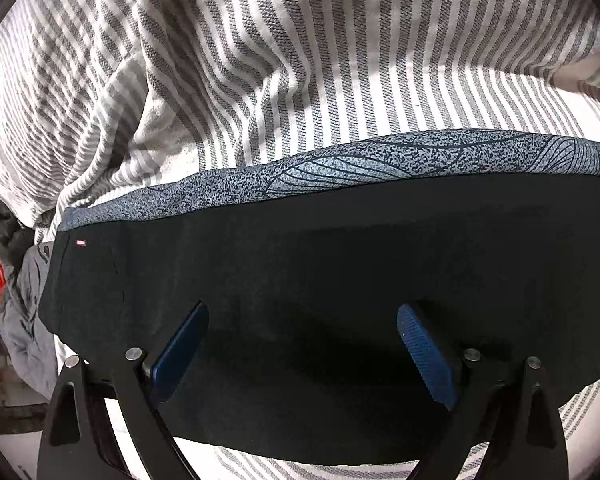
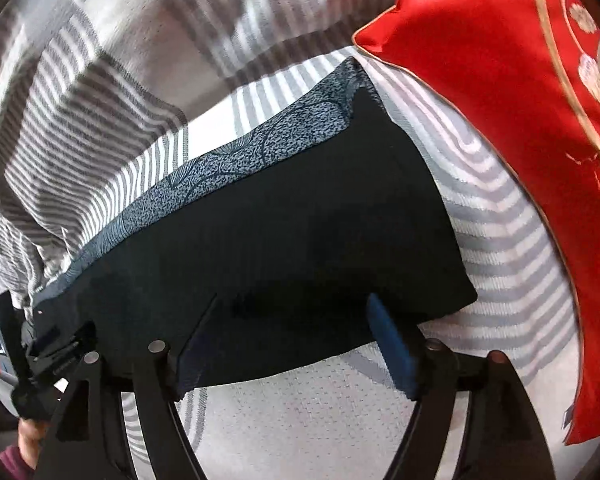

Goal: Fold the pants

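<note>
Pants (image 1: 320, 280) lie folded directly under both of your claws. Left claw (image 1: 300, 344): jaws spread wide, gripping nothing, dark cloth below. Right claw (image 2: 292, 344): likewise wide, empty, over the fold's near edge. Beyond: striped bedsheet (image 1: 340, 92); red pillow (image 2: 500, 100) at right.

Matt blk cloth pants (image 1: 300, 264), glossy cushion (image 2: 480, 60)
</note>
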